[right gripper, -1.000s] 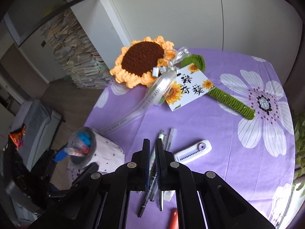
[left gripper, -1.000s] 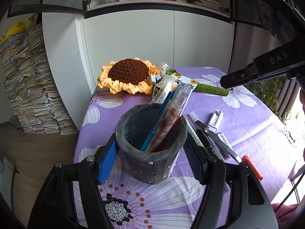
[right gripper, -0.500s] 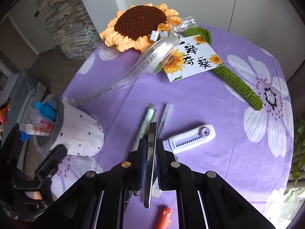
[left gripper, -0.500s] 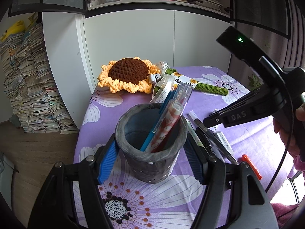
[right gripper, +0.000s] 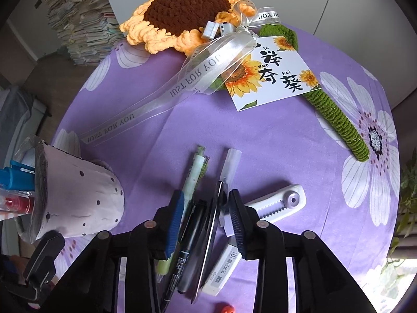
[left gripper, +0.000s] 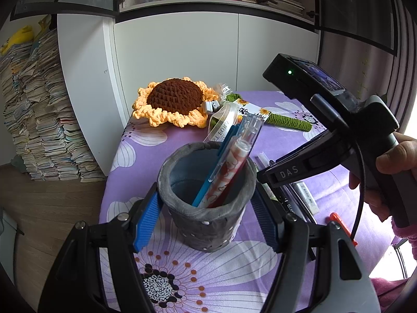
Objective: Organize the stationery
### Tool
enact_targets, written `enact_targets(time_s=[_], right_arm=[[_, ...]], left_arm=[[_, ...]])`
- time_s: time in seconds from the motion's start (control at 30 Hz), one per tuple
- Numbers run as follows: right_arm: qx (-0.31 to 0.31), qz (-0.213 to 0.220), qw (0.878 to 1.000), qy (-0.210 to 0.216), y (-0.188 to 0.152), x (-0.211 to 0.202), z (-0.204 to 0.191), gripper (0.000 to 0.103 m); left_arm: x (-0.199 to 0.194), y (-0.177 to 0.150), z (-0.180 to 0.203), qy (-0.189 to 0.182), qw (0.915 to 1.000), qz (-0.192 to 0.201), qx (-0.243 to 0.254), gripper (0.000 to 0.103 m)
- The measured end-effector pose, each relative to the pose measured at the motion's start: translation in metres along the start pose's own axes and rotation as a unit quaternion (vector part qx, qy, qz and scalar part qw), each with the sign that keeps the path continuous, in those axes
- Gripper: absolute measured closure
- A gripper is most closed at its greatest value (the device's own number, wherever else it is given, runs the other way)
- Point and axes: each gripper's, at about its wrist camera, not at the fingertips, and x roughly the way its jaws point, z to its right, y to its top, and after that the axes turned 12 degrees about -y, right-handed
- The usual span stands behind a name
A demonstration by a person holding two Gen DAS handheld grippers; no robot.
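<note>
A grey dotted pen holder (left gripper: 206, 200) stands on the purple flowered cloth, with a blue pen (left gripper: 216, 167) and a red-patterned pen (left gripper: 229, 174) in it. My left gripper (left gripper: 206, 208) is shut on the holder, one blue pad on each side. The holder also shows at the left in the right wrist view (right gripper: 78, 203). My right gripper (right gripper: 204, 208) is open, low over a row of pens: a pale green pen (right gripper: 194, 172), a black pen (right gripper: 190, 234), a dark pen (right gripper: 212, 224) and a clear-capped pen (right gripper: 229, 164). The jaws straddle the black and dark pens.
A white correction tape (right gripper: 276, 203) and a white eraser (right gripper: 221, 268) lie right of the pens. An orange item (left gripper: 338, 221) lies near the table's front edge. A crochet sunflower (right gripper: 187, 10) with ribbon and card (right gripper: 271, 73) fills the far side. Paper stacks (left gripper: 39, 117) stand left.
My right gripper has come down closer to the pens and its jaws have opened around them. My left gripper has stayed on the holder.
</note>
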Motion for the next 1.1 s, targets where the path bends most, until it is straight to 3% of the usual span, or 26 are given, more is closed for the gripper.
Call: enact_targets(time_s=[0.13,0.3,0.33,0.43,0.67,0.87,1.1], right_arm=[[0.013,-0.006,1.0,0.013,0.004,0.004,0.0,0.066],[0.06,-0.021,0.996,0.068,0.005,0.011,0.021,0.066],[0.067,-0.021,0.994,0.079,0.004,0.012,0.026,0.068],[0.077,-0.012,0.994,0.079,0.002,0.011,0.033,0.088],[0.076,0.018,0.994,0.075,-0.005,-0.004,0.041,0.089],[0.082,0.07,0.99,0.092,-0.016,-0.047,0.046,0.09],[0.073,0.169,0.977,0.106,-0.033,-0.124,0.043,0.09]], left_arm=[[0.0,0.0,0.0,0.0,1.0,-0.001,0.001,0.036],[0.001,0.0,0.0,-0.001,1.0,-0.001,0.0,0.036],[0.001,0.0,0.0,-0.001,1.0,-0.001,0.0,0.036],[0.001,0.0,0.001,0.0,1.0,-0.001,0.001,0.036],[0.0,0.0,0.001,0.0,1.0,-0.002,0.0,0.036],[0.0,0.0,0.001,0.0,1.0,-0.001,0.001,0.036],[-0.001,-0.001,0.002,0.001,1.0,0.002,0.006,0.036]])
